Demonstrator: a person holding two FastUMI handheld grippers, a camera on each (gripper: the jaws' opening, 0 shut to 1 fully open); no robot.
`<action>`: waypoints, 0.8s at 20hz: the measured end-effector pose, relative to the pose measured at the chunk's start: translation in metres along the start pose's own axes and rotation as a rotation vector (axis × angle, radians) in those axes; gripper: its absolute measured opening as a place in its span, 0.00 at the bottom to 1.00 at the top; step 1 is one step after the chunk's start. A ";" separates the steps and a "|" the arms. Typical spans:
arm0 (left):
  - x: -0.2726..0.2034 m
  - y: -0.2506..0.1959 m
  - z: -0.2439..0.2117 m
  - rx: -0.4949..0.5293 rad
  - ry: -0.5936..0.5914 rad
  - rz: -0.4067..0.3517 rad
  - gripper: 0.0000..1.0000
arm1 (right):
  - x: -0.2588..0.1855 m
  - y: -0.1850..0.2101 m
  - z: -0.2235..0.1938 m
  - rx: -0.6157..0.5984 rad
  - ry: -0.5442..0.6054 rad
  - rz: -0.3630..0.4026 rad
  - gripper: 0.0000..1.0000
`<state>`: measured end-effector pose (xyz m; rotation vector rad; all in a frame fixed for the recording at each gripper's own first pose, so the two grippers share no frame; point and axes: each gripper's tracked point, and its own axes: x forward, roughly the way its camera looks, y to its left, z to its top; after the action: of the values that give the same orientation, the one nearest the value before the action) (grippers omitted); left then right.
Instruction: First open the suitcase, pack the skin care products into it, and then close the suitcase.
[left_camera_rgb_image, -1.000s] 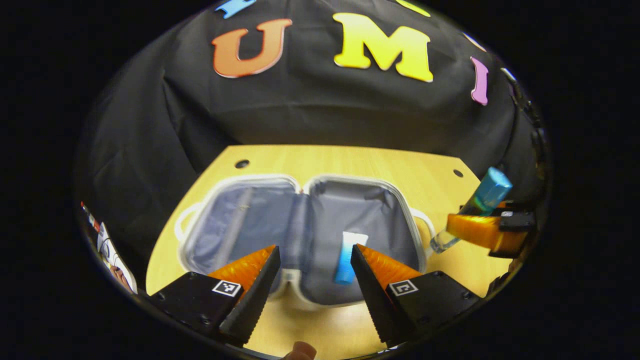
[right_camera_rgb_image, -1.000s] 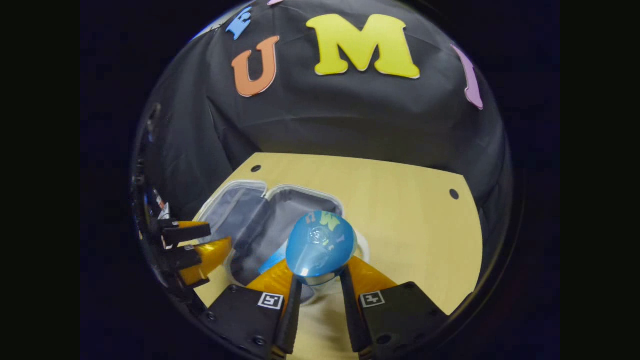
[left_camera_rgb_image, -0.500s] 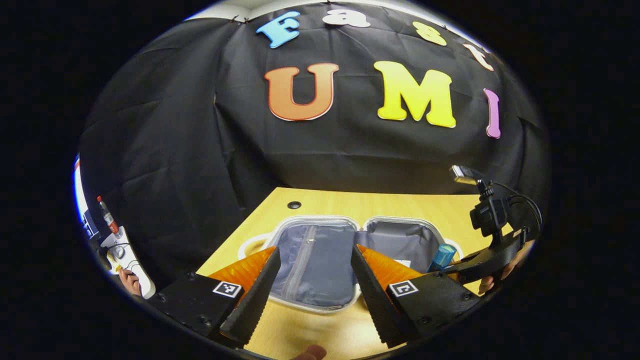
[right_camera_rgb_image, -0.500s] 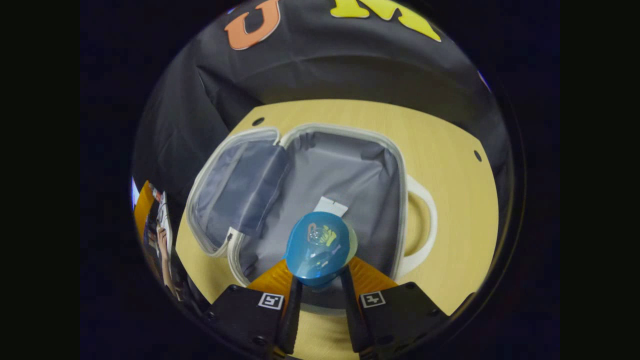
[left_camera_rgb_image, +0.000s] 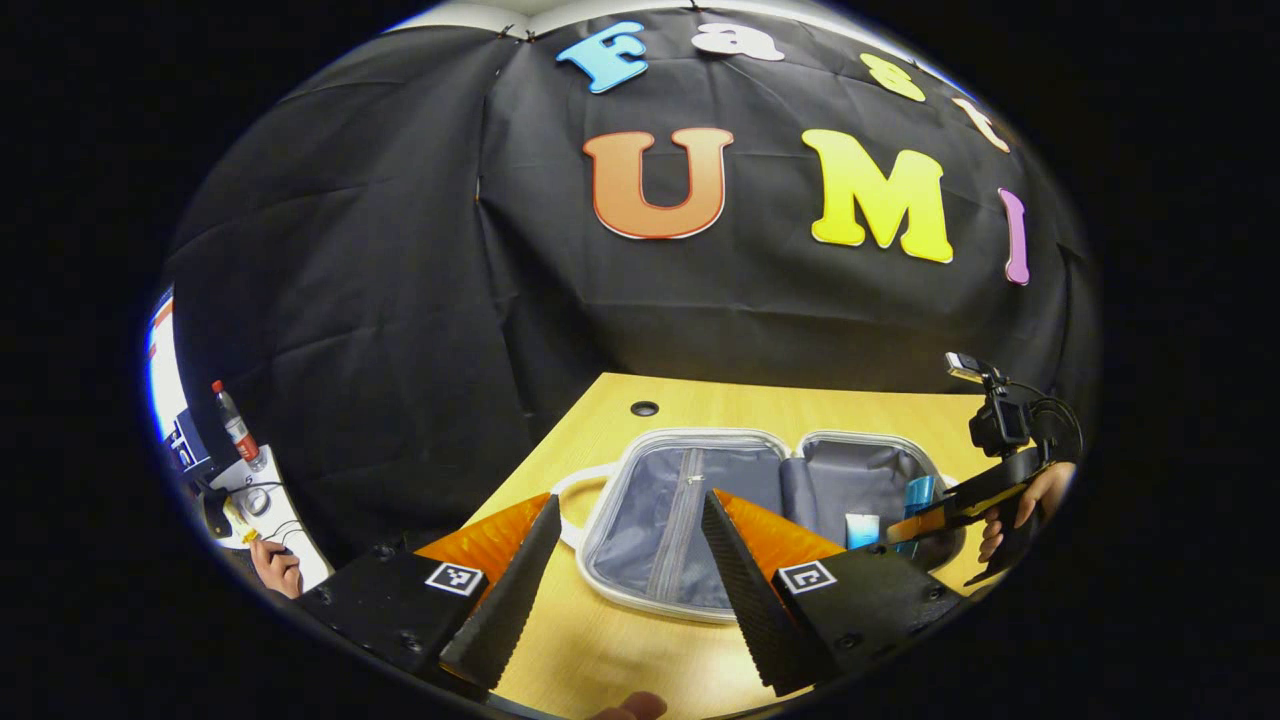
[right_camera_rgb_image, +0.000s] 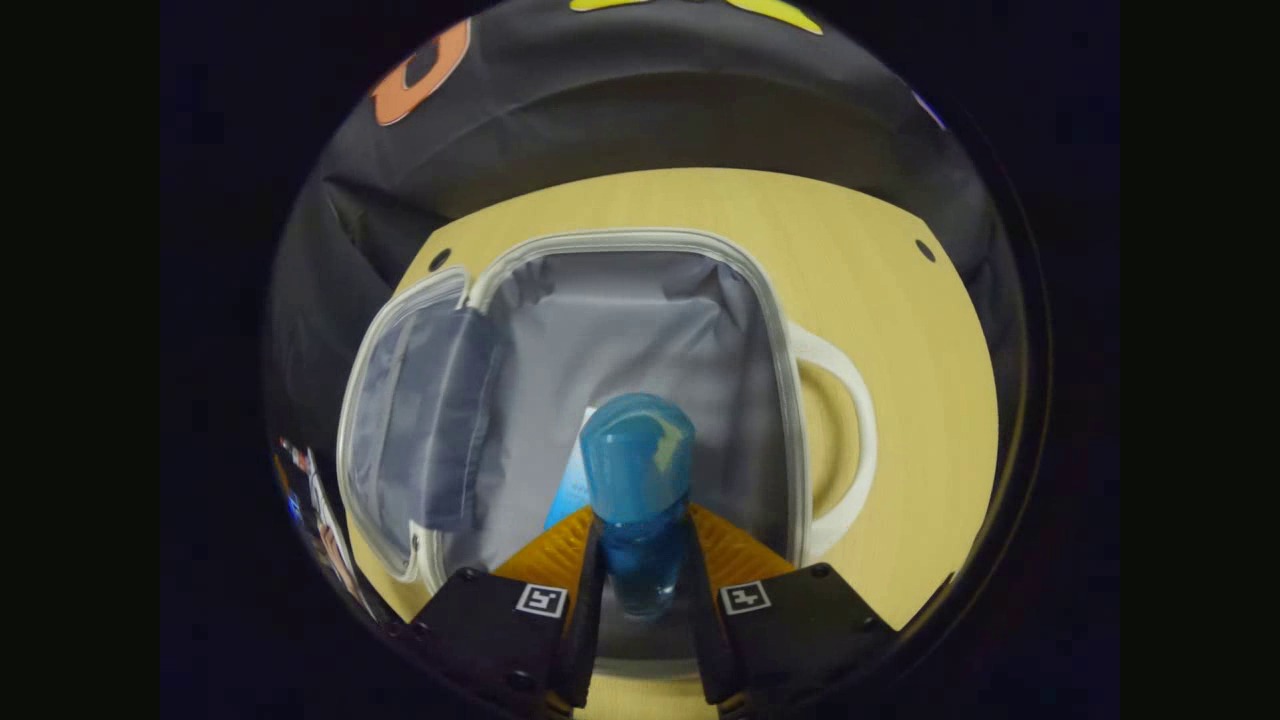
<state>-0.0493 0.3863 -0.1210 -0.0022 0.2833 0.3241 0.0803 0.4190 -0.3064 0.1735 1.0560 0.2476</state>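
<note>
The blue-capped bottle (right_camera_rgb_image: 637, 480) sits pinched between both fingers of the right tool (right_camera_rgb_image: 640, 590), hanging low over the right half of the open suitcase (right_camera_rgb_image: 780, 330), probably so it can be let go beside the one tube (right_camera_rgb_image: 572, 485) already lying on the grey lining. That makes two products (one held, one packed). The left tool (left_camera_rgb_image: 625, 560) waits spread wide and empty above the tabletop (left_camera_rgb_image: 600, 650), likely kept clear for closing.

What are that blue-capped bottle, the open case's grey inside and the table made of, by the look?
Blue-capped clear bottle: see-through body and glossy cap, probably plastic. Grey suitcase lining: soft woven fabric, since it wrinkles. Pale wooden table: wood or wood-look laminate, showing grain lines.
</note>
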 end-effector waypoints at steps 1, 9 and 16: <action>0.002 0.004 -0.004 0.000 0.012 0.006 0.92 | 0.006 -0.002 -0.001 0.012 0.007 -0.009 0.38; 0.013 0.021 -0.007 -0.018 0.017 -0.019 0.91 | 0.018 0.001 -0.002 0.024 0.031 -0.016 0.37; 0.059 0.028 -0.017 -0.046 0.044 -0.154 0.91 | -0.040 0.017 0.029 -0.117 -0.164 0.054 0.76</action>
<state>-0.0086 0.4306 -0.1522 -0.0758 0.3178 0.1776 0.0850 0.4232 -0.2551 0.1150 0.8728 0.3376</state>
